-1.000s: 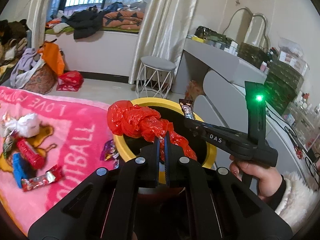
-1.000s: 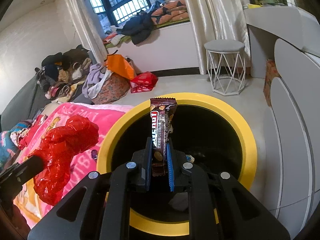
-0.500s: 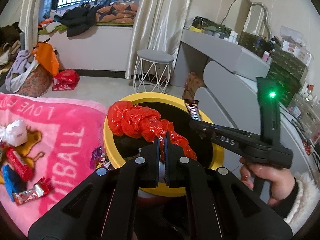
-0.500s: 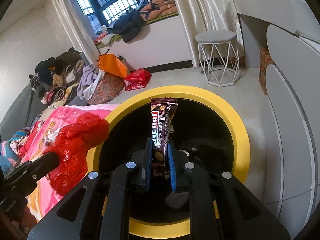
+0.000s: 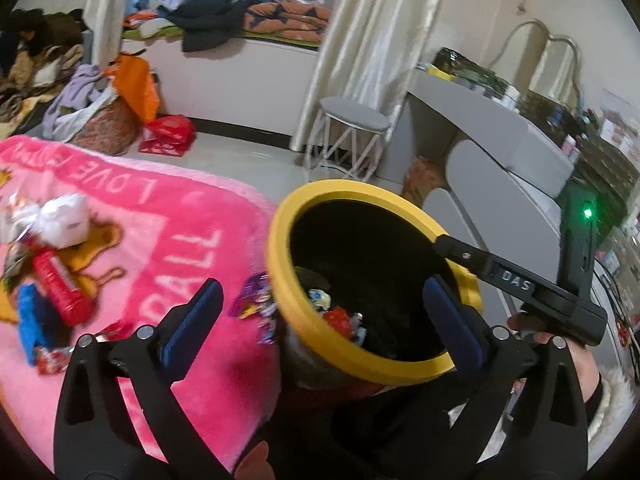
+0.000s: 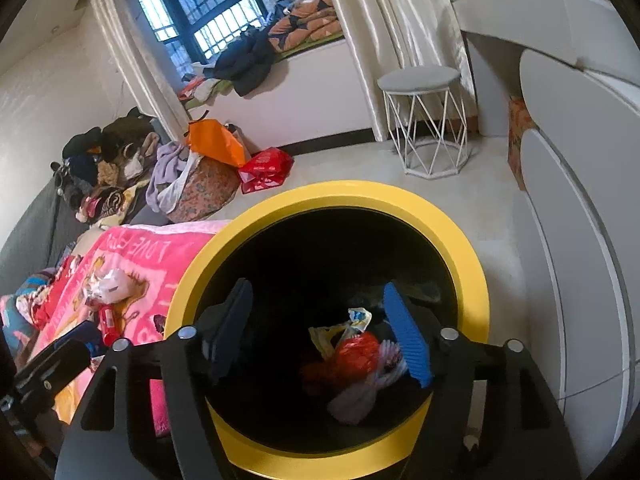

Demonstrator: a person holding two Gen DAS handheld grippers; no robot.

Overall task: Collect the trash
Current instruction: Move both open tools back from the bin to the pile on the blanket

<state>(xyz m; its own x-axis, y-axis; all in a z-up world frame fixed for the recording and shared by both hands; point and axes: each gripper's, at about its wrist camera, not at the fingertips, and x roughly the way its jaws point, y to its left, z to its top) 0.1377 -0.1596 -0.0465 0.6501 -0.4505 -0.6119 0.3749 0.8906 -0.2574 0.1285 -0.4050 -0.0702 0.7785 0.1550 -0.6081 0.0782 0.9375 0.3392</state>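
A yellow-rimmed black bin (image 5: 280, 236) (image 6: 472, 264) stands beside the pink blanket (image 5: 168, 248). My left gripper (image 5: 320, 320) is open and empty over the bin's near rim. My right gripper (image 6: 320, 332) is open and empty above the bin's mouth; it shows from the side in the left wrist view (image 5: 516, 280). Inside the bin lie the red plastic bag (image 6: 354, 356) and several wrappers (image 6: 356, 318). On the blanket remain a red tube (image 5: 58, 286), a blue packet (image 5: 32, 320), a white wad (image 5: 64, 220) and a purple wrapper (image 5: 254, 300).
A white wire stool (image 6: 430, 120) stands on the floor behind the bin. A grey dresser (image 6: 580, 160) runs along the right. Clothes and bags (image 6: 208, 160) pile up at the back left below the window seat.
Both grippers opened. The red plastic bag left my left gripper and the chocolate bar wrapper left my right gripper; the bag now lies in the bin.
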